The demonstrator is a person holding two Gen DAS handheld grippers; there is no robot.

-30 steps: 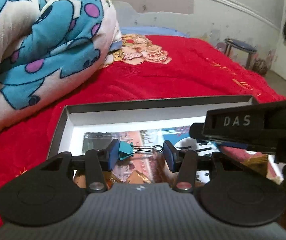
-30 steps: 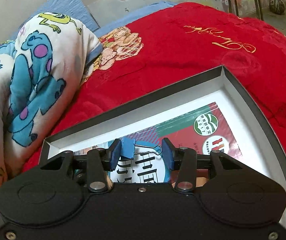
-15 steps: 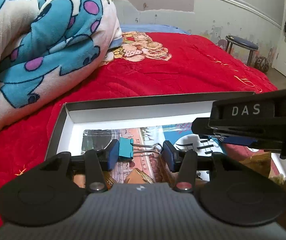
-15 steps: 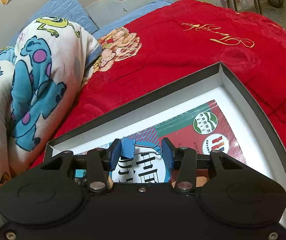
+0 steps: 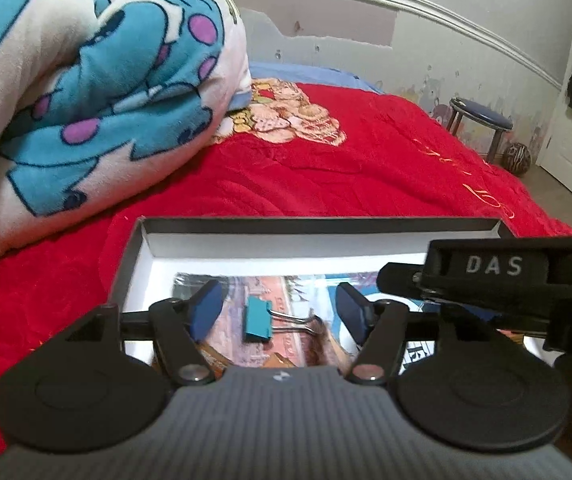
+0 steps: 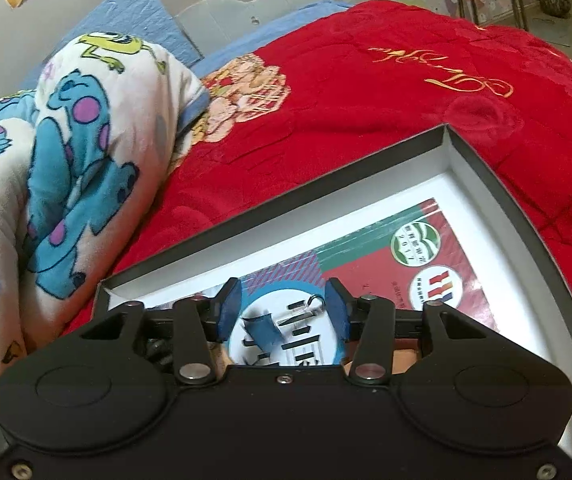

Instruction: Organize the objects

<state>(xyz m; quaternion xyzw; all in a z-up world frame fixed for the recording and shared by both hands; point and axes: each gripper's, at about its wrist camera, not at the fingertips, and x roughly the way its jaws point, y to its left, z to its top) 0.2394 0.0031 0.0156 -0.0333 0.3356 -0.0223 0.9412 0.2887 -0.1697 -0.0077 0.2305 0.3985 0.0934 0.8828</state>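
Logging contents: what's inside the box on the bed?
Inside the box: printed book, teal binder clip, blue binder clip, both loose between open jaws. Near end hidden by grippers.

Teal binder clip (image 5: 258, 323) lies flat on booklets in the box (image 5: 326, 225); blue clip (image 6: 263, 330) blurred

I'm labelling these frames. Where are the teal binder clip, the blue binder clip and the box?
teal binder clip (image 5: 258, 323): left wrist view, its coloured body.
blue binder clip (image 6: 262, 331): right wrist view, its blurred blue body.
box (image 5: 318, 220): left wrist view, far rim.
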